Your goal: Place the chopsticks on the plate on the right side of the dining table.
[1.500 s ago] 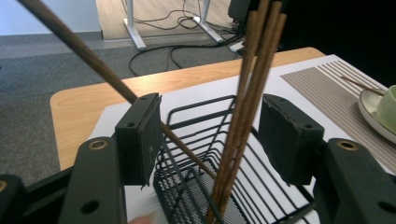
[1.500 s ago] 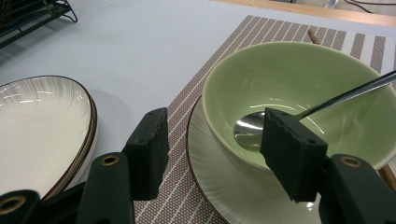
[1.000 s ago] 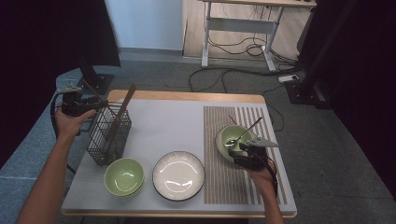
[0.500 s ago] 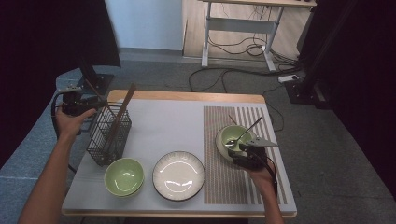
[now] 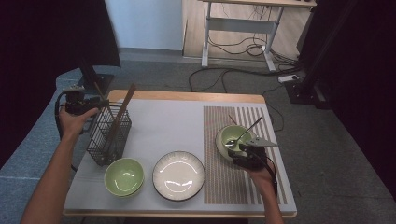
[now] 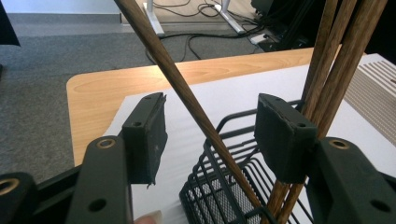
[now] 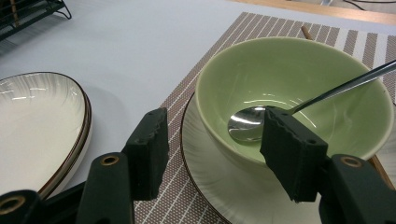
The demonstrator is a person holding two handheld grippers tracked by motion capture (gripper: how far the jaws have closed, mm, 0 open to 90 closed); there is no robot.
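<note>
Little has moved since the earlier frames: both hands sit where they were. At the far left, the left gripper (image 5: 100, 101) stands wide, with one chopstick (image 6: 184, 91) leaning loose between its jaws, touching neither pad. It rises from the wire basket (image 5: 108, 136), where more sticks lean. To take it cleanly, I judge the jaws should centre on the shaft before closing, then lift straight up. Rightward lie a green bowl (image 5: 123, 176) and a plate (image 5: 179, 175). The right gripper (image 5: 243, 150) gapes, empty, by the bowl with spoon (image 7: 247, 126).
</note>
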